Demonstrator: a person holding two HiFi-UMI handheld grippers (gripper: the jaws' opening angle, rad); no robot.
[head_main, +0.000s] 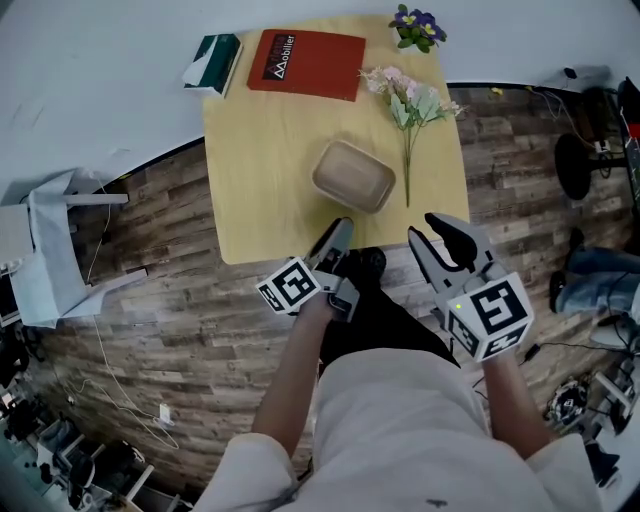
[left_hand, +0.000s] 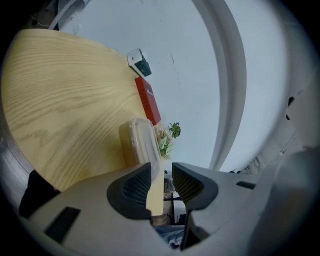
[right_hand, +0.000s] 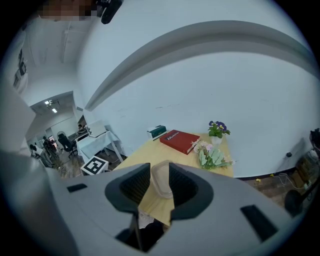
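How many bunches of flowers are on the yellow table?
2. A small pot of purple flowers stands at the table's far right corner; a pink bouquet lies flat just in front of it, right of the lidded container.

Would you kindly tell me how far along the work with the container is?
Barely begun. The container sits untouched on the table. Both the left gripper and right gripper hang open and empty at the near edge; any grasp is yet to come.

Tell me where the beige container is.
In the head view, the beige container sits toward the near edge of the wooden table, just left of the flower bunch.
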